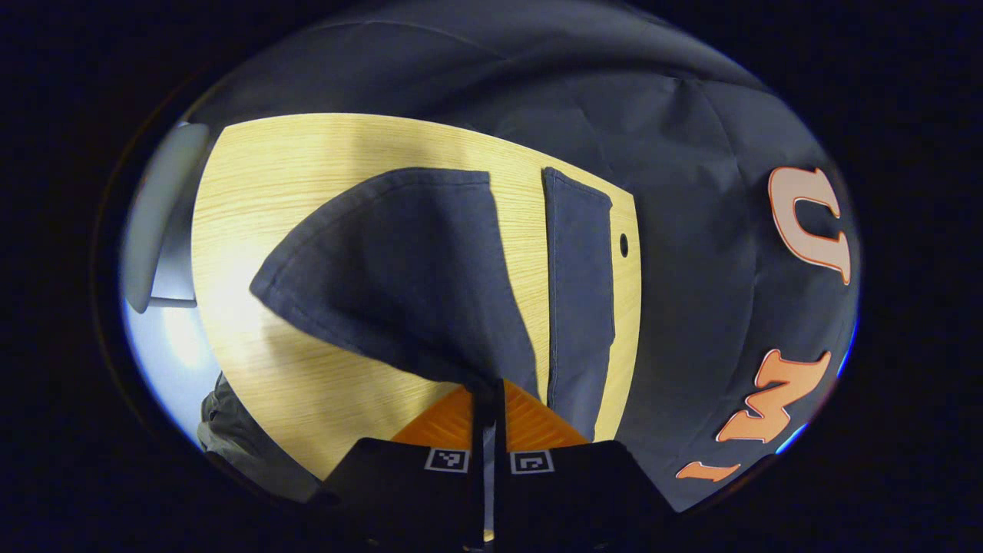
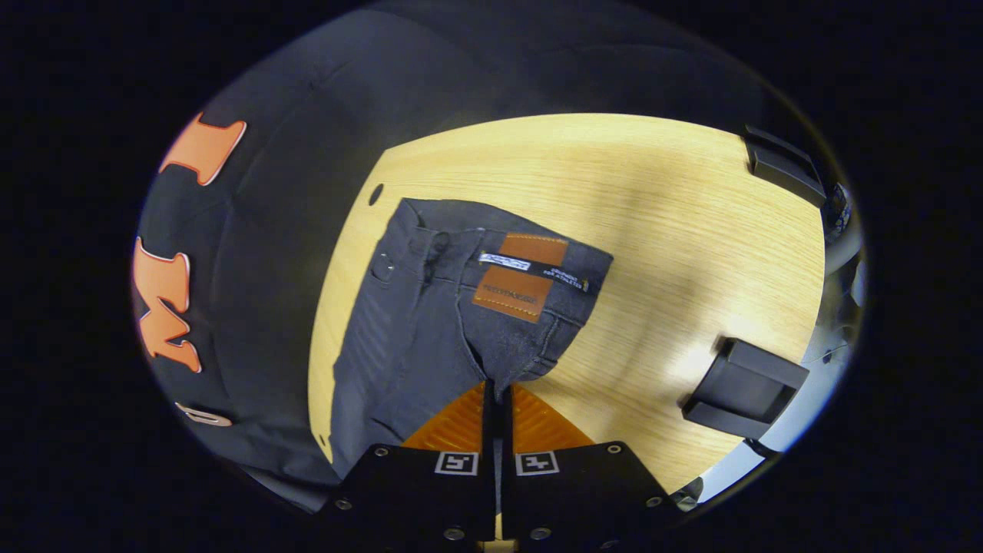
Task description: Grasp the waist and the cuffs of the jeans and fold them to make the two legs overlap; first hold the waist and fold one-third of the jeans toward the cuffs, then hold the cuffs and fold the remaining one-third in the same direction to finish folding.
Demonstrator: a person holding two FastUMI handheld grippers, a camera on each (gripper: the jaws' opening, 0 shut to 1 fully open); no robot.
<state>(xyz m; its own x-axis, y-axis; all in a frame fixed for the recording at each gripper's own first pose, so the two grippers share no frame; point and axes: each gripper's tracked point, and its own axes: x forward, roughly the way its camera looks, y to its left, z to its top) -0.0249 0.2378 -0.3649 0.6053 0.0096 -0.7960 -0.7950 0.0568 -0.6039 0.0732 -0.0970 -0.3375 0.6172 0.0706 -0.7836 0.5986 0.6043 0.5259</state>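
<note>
Both grippers (image 1: 488, 392) (image 2: 496, 393) clamped tight

Pale wood-grain desk (image 2: 653, 200) — dark jeans (image 2: 430, 307) spread on it beside a small round hole (image 2: 375, 193); black box (image 2: 745, 388) well apart from the jeans.

Dim, fisheye-warped (tabletop glare)

The jeans (image 2: 430, 322) are dark charcoal-blue denim, with a tan-brown leather patch (image 2: 520, 278) at the waistband crossed by a black strip bearing white lettering. Beneath the jeans, the tabletop (image 2: 653, 200) is pale yellow wood with fine horizontal grain. On the tabletop, right of the jeans, sits a black box-like object (image 2: 745, 388). The legs (image 1: 399, 269) show the same dark blue-grey.
</note>
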